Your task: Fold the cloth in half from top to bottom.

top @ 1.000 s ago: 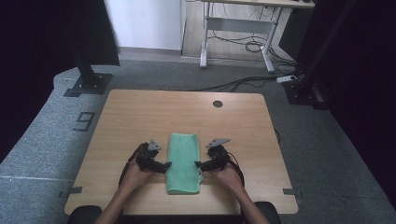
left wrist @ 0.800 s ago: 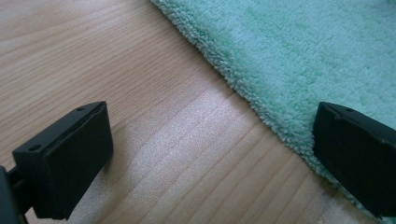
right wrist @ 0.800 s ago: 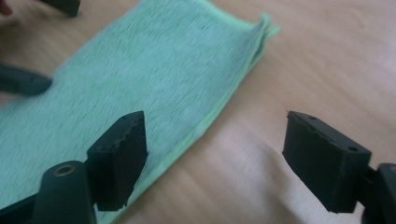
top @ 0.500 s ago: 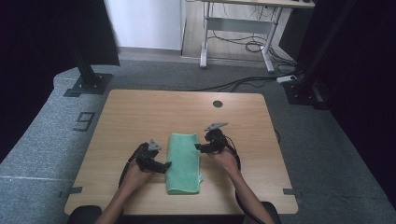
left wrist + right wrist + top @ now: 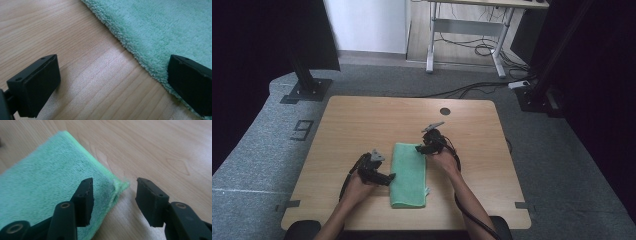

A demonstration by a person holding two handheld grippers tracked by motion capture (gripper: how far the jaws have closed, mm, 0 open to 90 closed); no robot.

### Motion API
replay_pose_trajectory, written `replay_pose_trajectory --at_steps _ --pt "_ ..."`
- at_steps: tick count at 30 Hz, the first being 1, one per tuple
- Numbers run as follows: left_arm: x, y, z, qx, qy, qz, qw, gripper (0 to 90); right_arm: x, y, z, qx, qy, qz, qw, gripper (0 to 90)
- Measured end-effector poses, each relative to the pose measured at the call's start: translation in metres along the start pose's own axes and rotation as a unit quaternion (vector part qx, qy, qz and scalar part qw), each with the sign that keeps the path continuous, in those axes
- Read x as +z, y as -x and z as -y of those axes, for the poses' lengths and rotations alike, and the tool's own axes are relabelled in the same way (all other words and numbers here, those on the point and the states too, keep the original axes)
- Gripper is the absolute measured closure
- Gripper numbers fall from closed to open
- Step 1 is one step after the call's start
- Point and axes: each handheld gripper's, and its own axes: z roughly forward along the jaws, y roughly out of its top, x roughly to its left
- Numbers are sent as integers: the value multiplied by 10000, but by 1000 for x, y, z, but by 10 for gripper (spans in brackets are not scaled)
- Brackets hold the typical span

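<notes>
A folded mint-green towel lies lengthwise on the wooden table. My left gripper rests at the towel's left edge, open. In the left gripper view its jaws stand wide, one over bare wood and one over the towel edge. My right gripper is at the towel's far right corner. Its jaws have just been closing and now straddle the corner of the towel with gaps on both sides, so the pads do not press on it.
A round cable hole sits near the table's far edge. Bare wood extends beyond the towel to the far side and right. Cables trail from both grippers toward the near edge. Grey carpet surrounds the table.
My right gripper has moved away from me along the towel's right side to its far corner, and its jaws have narrowed. The left gripper has stayed put.
</notes>
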Motion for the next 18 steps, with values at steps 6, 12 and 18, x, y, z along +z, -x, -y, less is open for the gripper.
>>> replay_pose_trajectory --at_steps 6,12,18 --pt "0 0 0 -7 1 -6 10000 0 7 0 2 -72 -76 -39 9999 492" --pt "0 0 0 -13 -1 -10 10000 0 7 -3 1 -65 -103 -408 9991 819" --pt "0 1 0 -21 15 -8 10000 0 6 -7 1 -153 -109 -318 9993 853"
